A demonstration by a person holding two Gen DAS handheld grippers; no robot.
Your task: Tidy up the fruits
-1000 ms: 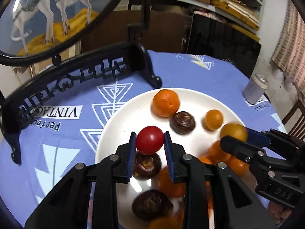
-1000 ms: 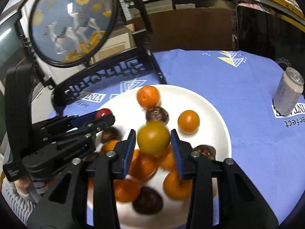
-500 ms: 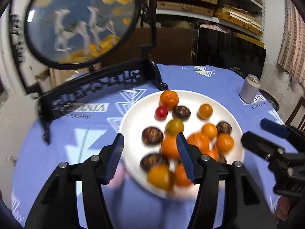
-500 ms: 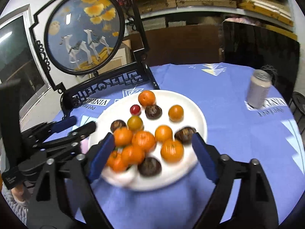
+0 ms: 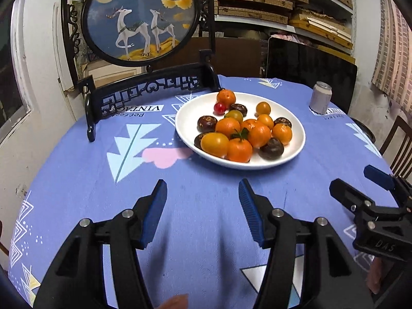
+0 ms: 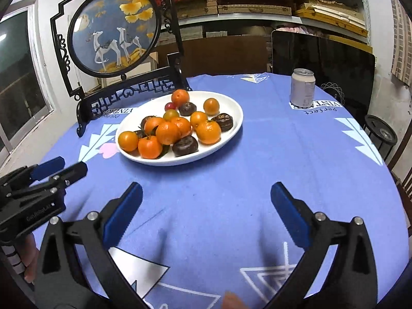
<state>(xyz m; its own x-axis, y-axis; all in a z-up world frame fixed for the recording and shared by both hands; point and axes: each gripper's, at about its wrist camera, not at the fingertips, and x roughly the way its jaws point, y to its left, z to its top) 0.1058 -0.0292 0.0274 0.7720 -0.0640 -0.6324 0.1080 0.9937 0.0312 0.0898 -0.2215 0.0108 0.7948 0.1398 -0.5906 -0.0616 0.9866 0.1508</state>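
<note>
Wrist views: left tongs (image 5: 202,200) and right tongs (image 6: 206,204) agape, empty.

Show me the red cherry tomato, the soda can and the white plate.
red cherry tomato (image 5: 220,107), left wrist view, its front.
soda can (image 6: 302,87), right wrist view, side wall.
white plate (image 6: 233,126), right wrist view, right rim.

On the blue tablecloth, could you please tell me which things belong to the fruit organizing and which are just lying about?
Belongs to the job:
- round white plate
- orange tangerines
- small red tomato
- dark brown wrinkled fruits

Just lying about:
- grey drink can
- black-framed round deer picture stand
</note>
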